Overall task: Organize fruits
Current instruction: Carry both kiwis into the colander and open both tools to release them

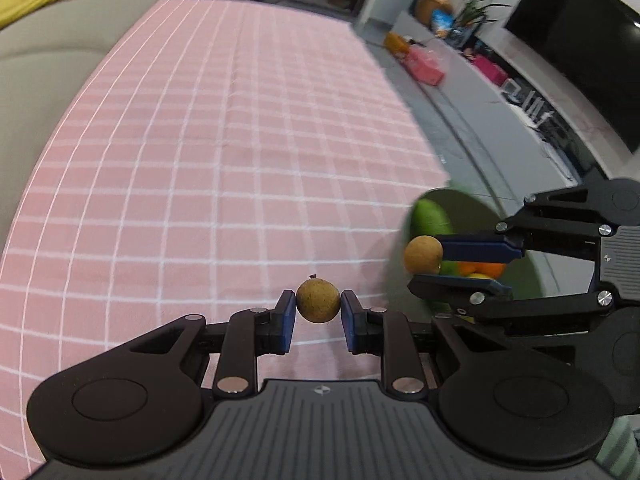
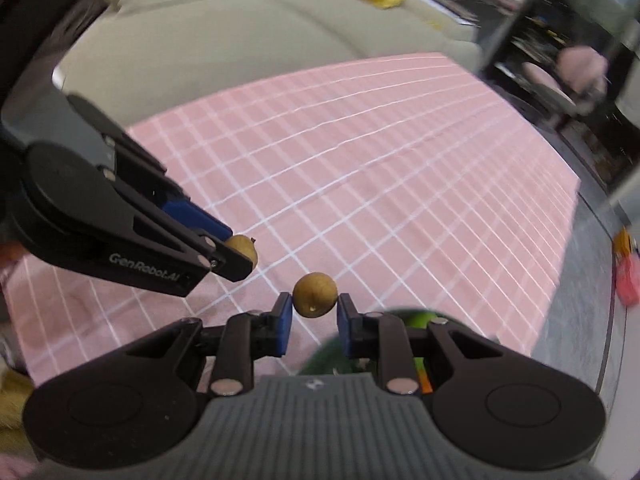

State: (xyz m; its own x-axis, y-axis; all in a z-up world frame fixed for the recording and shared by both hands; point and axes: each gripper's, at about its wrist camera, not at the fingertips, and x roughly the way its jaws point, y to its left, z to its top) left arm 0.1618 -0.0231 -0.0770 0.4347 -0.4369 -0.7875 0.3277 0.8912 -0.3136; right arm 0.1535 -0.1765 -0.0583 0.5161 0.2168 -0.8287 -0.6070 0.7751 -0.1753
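I have a longan (image 1: 318, 300) clamped in the left gripper (image 1: 318, 307) jaws and another longan (image 2: 315, 294) in the right gripper (image 2: 314, 308), above the counter (image 1: 208, 152). Each is pinched only at its curve; either could squirt out short of the green bowl (image 1: 516, 276).

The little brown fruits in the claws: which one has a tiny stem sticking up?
The brown fruit in the left claw shows a small dark stem on top. The brown fruit in the right claw shows none.
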